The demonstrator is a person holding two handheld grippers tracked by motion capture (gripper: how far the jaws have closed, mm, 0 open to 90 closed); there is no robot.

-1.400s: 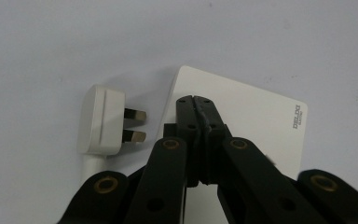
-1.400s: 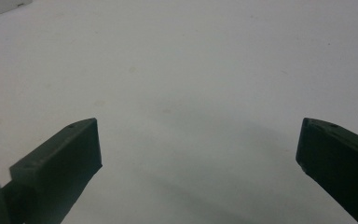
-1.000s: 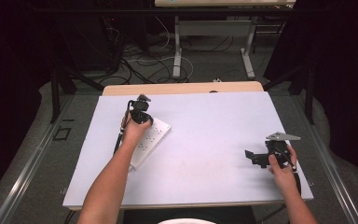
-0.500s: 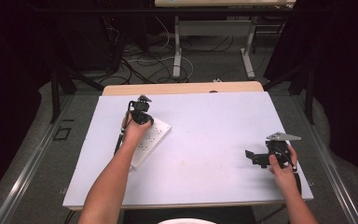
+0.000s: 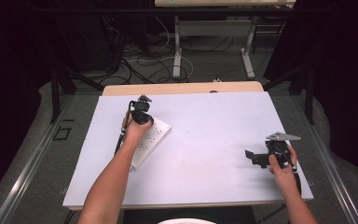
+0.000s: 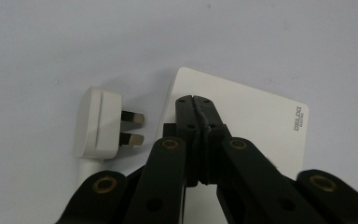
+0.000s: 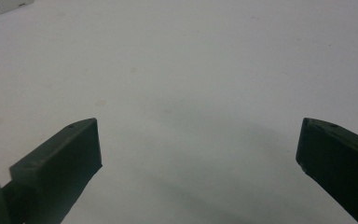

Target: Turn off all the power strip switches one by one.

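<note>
Two tools: left tool (image 6: 196, 100) pinched closed over the power strip (image 6: 265, 119) beside its plug (image 6: 98, 123), right tool (image 7: 198, 140) spread wide.

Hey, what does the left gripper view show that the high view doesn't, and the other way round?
Left gripper view alone: a white plug with its pins bare, lying beside the power strip, and the strip's printed brand mark. High view alone: both forearms, the right gripper open near the table's right edge, floor cables. Both: the left gripper shut over the strip.

no visible change, both tools unmoved
</note>
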